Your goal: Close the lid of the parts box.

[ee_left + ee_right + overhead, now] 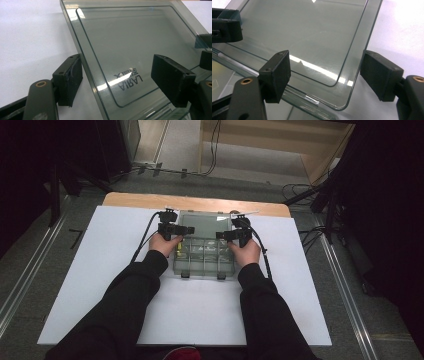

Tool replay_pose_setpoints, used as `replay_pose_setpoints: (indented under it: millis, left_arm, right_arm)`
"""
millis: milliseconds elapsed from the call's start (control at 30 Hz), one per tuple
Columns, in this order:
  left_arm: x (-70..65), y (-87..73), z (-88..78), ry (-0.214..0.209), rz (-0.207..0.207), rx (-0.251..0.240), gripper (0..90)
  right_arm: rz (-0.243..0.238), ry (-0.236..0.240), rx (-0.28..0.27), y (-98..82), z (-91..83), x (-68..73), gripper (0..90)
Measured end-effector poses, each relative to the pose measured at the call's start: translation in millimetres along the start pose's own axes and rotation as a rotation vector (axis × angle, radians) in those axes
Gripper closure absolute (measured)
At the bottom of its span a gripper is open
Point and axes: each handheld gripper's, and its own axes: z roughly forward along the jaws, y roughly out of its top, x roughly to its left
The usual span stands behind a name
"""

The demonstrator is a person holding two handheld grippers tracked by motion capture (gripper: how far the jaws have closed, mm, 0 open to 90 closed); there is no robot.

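A clear plastic compartment box [204, 267] lies in the middle of the white table, its see-through lid [202, 224] swung open toward the far side. My left gripper [186, 229] is at the lid's left edge and my right gripper [221, 235] is at its right edge. In the left gripper view the left gripper [119, 70] stands open, with the lid's edge [86, 62] between the jaws and untouched. In the right gripper view the right gripper [328, 68] is open too, straddling the lid's rounded corner [342, 105] with a gap on both sides.
The box holds several small compartments with small parts [200, 251] and has two dark latches [185, 275] at its near edge. The white board [100, 270] covers a wooden table [130, 199]. Cables [310, 195] and dark stands lie on the floor beyond.
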Motion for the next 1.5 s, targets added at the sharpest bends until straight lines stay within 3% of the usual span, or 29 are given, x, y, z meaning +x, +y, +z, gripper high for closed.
replay_pose_setpoints:
  millis: [133, 367, 733, 900, 1500]
  left_arm:
    - [-1.0, 1.0, -3.1, 0.01, 0.032, -0.019, 27.8]
    - [-1.9, 3.9, -9.6, -0.005, 0.039, -0.051, 30.1]
    - [-6.7, 9.4, -24.0, -0.02, 0.055, -0.091, 34.1]
    - [-10.2, 10.9, -31.1, -0.017, 0.088, -0.095, 34.1]
    - [-19.9, 5.5, -56.5, -0.051, 0.148, -0.122, 34.3]
  right_arm:
    - [-0.015, -0.005, -0.005, 0.7, -1.4, 0.5, 24.2]
    - [0.002, 0.025, -0.036, 4.3, -9.6, -3.3, 28.6]
    - [-0.015, 0.057, -0.057, 10.3, -27.5, -4.5, 31.6]
    - [-0.031, 0.063, -0.067, 11.1, -34.5, -3.1, 31.7]
    - [-0.098, 0.082, -0.097, 5.1, -55.5, 1.3, 36.8]
